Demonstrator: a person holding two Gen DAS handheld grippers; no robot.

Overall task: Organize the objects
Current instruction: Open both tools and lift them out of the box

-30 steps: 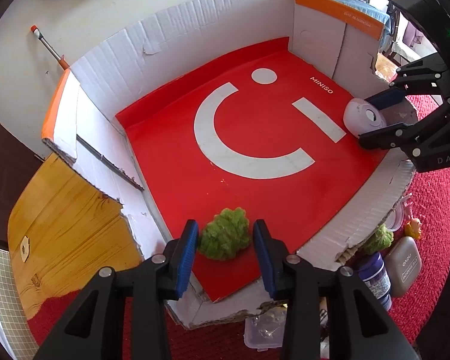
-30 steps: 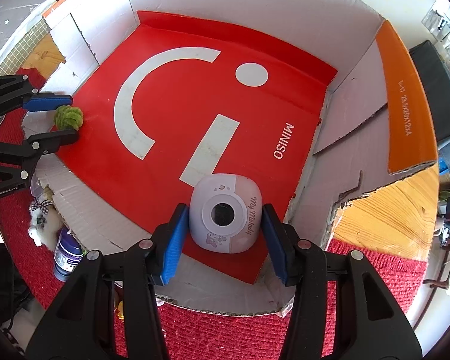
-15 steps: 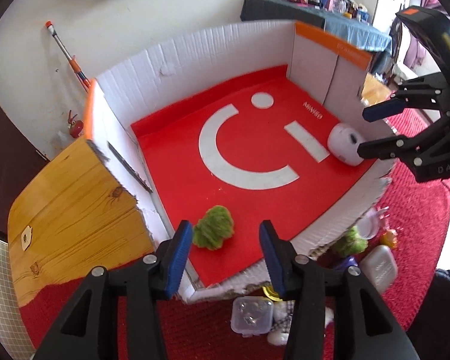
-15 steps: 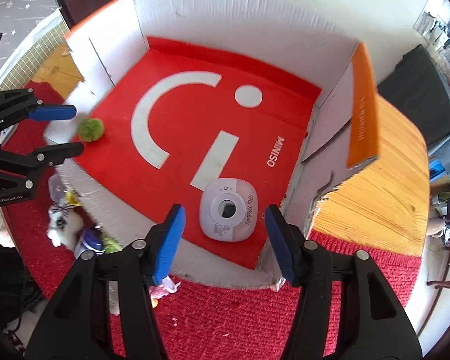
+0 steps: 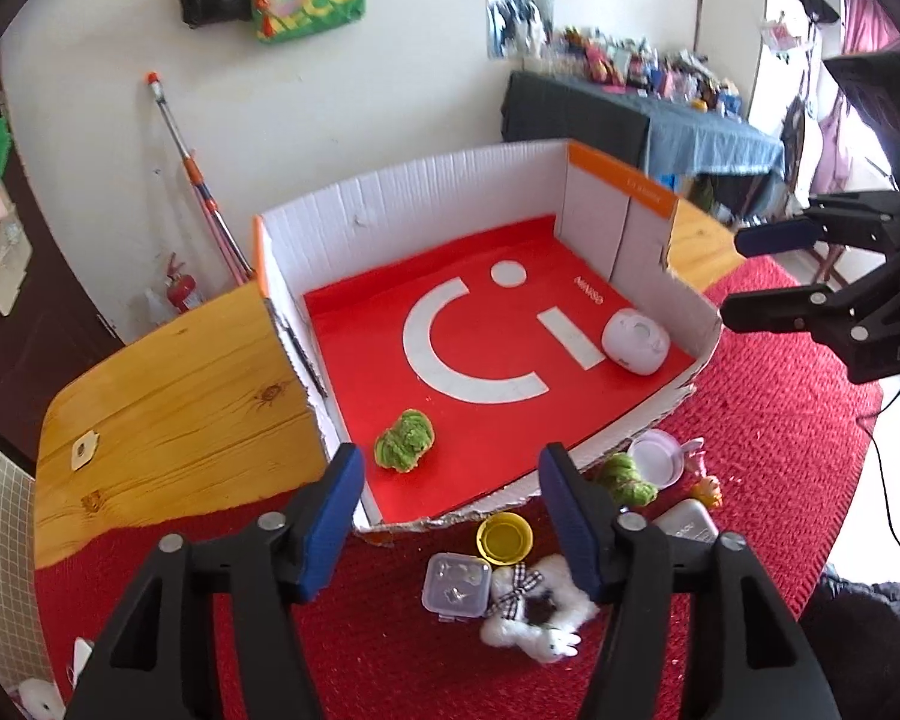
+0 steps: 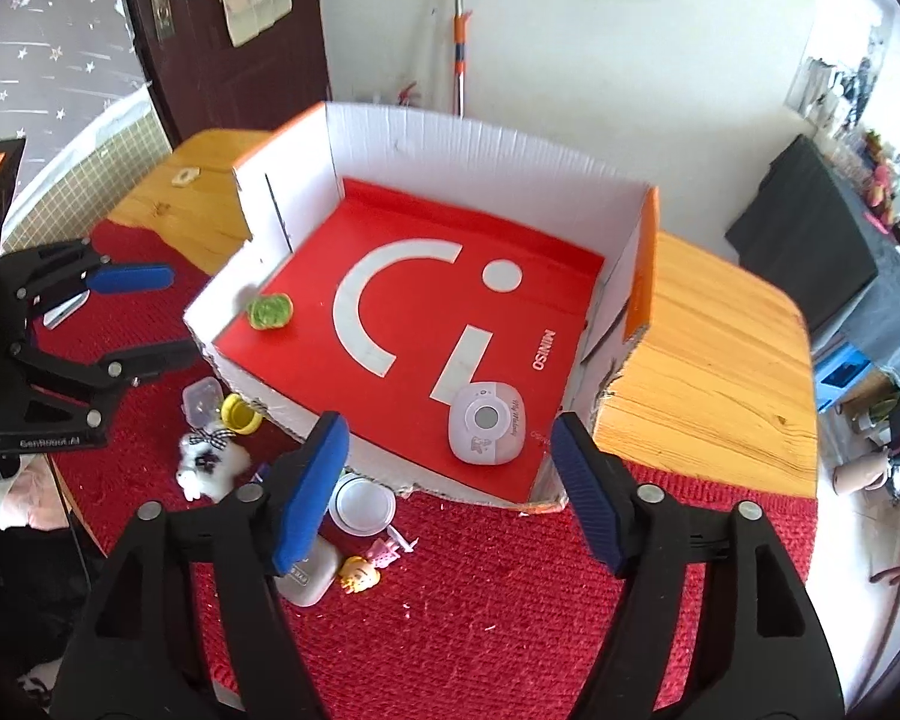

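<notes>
Both tongs have pulled back, gaping empty: left tongs behind the fuzzy green ball, right tongs behind the rounded white-pink toy camera, both inside the red-floored cardboard box.

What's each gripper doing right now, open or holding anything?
Left gripper: open, holding nothing.
Right gripper: open, holding nothing.
</notes>
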